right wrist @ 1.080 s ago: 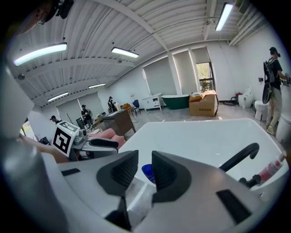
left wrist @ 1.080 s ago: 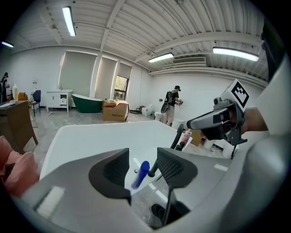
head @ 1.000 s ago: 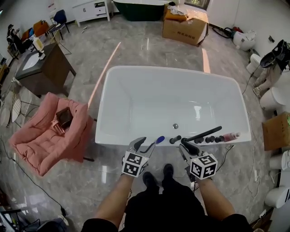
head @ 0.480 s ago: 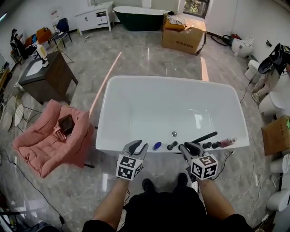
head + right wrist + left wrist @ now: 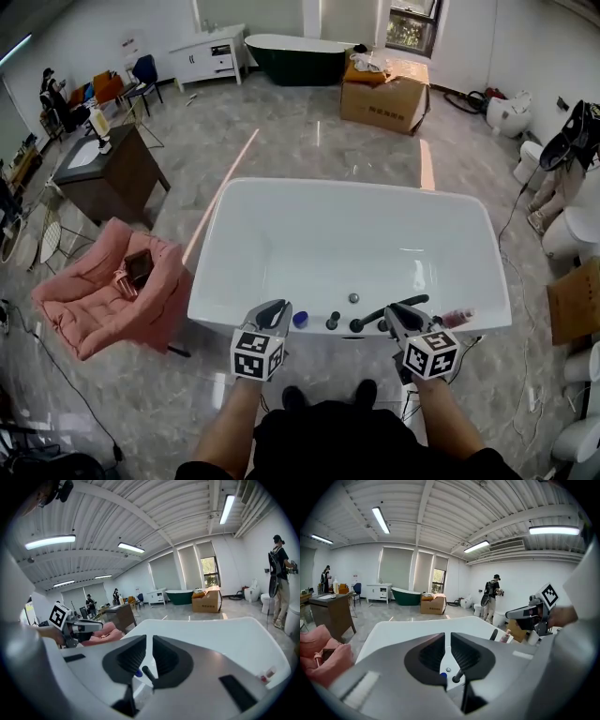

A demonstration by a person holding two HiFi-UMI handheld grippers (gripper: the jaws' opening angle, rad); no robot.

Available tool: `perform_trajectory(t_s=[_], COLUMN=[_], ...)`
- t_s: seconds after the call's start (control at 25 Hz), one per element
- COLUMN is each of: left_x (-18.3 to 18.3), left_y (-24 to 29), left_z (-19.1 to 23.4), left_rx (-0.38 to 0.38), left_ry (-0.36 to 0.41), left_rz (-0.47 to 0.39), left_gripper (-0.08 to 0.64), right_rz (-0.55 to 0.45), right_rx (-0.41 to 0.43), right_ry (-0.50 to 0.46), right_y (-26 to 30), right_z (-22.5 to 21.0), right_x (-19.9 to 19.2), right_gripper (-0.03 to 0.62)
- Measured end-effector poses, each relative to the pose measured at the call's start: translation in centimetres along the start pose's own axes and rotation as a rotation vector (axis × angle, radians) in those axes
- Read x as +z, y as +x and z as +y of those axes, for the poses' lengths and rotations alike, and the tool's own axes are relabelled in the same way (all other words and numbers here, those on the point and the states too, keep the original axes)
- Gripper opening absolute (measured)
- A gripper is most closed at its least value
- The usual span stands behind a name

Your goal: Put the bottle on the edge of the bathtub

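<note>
Clock hours are read from the tub's middle in the head view. Nearest, at 8 o'clock, the left gripper [image 5: 271, 309] [image 5: 448, 641] hangs over the near rim; its jaws have just been closing and stand a thin slit apart with nothing between them. At 5 o'clock the right gripper [image 5: 397, 311] [image 5: 149, 644] is the same: jaws just closing, a narrow gap, empty. On the near rim at 7 o'clock, just beside the left gripper and clear of it, sits the blue bottle [image 5: 300, 319] [image 5: 443, 676] [image 5: 138, 673], of which only the blue top can be made out. Black taps [image 5: 334, 322] follow along the rim at 6 o'clock, and the pink bottle [image 5: 457, 318] [image 5: 505, 637] [image 5: 268, 673] stands on the same rim at 4 o'clock, apart from both grippers. Beyond lies the white tub [image 5: 356, 234]. Farther out are a pink chair [image 5: 94, 300] at 9 o'clock, a dark cabinet [image 5: 112, 169] at 10, toilets [image 5: 572, 230] at 3, a box [image 5: 384, 98] at 12 and, farthest, a green tub [image 5: 295, 47] near 12
</note>
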State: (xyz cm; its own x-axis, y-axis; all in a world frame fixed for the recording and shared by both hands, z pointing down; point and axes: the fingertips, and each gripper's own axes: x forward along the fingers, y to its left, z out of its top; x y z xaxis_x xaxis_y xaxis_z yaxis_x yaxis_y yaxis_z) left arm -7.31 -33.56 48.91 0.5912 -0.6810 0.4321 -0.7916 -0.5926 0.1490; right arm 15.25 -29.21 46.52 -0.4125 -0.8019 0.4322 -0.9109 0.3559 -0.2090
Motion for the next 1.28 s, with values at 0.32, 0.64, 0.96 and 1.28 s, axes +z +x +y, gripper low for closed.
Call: perform_trajectory(t_s=[0.32, 0.64, 0.96, 1.28], left_x=[2.8, 7.5, 10.9, 10.6], left_y=[1.3, 2.7, 0.1, -3.1], left_z=[-5.9, -11.7, -12.0, -7.7], left_rx=[0.059, 0.111, 0.148, 0.198], left_ry=[-0.015, -0.019, 0.014, 0.044], left_rz=[-0.051, -0.151, -0.191, -0.183], left_gripper=[0.032, 0.018, 0.017, 0.017], right_rz=[-0.137, -0.229, -0.290, -0.320], right_rx=[0.062, 0.158, 0.179, 0.189], right_ry=[-0.005, -0.079, -0.110, -0.168], right_y=[-4.2, -8.3, -9.0, -8.3], right_z=[-4.5, -7.5, -7.1, -3.5], right_x=[2.9, 6.3, 9.3, 10.2], right_gripper=[0.015, 0.012, 0.011, 0.011])
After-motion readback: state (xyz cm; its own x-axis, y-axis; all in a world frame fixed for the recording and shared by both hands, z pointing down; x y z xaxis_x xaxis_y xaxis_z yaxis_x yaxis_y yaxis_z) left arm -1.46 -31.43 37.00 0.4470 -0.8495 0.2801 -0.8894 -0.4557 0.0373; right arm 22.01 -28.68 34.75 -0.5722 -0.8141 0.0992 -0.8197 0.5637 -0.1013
